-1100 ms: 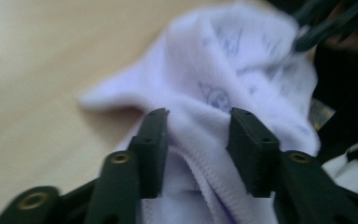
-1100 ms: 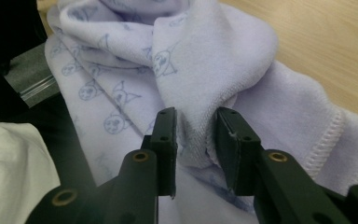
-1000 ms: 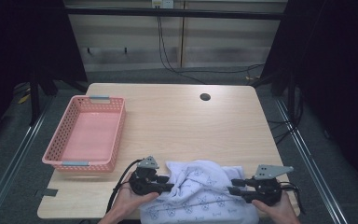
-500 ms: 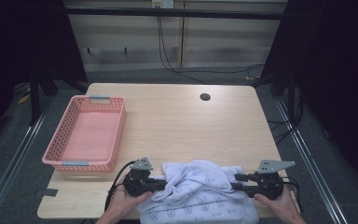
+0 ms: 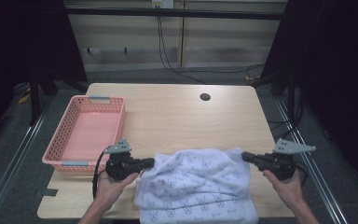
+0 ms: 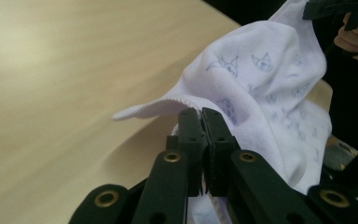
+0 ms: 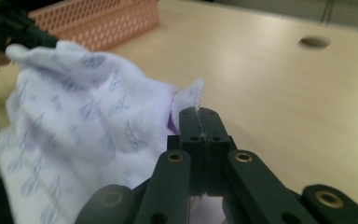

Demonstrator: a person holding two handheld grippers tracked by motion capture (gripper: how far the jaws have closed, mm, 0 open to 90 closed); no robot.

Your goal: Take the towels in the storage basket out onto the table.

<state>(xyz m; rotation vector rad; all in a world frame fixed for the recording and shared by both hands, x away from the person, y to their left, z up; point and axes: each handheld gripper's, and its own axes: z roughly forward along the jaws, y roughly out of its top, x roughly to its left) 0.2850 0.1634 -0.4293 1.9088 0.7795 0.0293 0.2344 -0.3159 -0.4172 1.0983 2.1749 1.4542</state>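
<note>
both grippers, left (image 5: 150, 163) and right (image 5: 247, 156), have just clamped shut on the cloth's (image 5: 198, 179) far corners and lifted it off the table's (image 5: 177, 116) near edge, now needing an even spread.

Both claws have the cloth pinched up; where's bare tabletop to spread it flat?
Bare wood runs from the cloth back to the cable hole, between the pink basket and the table's right edge. The near edge is crowded: cloth, left claw, right claw.

Printed white cloth (image 5: 198, 184), stretched, seemingly lifted.
</note>
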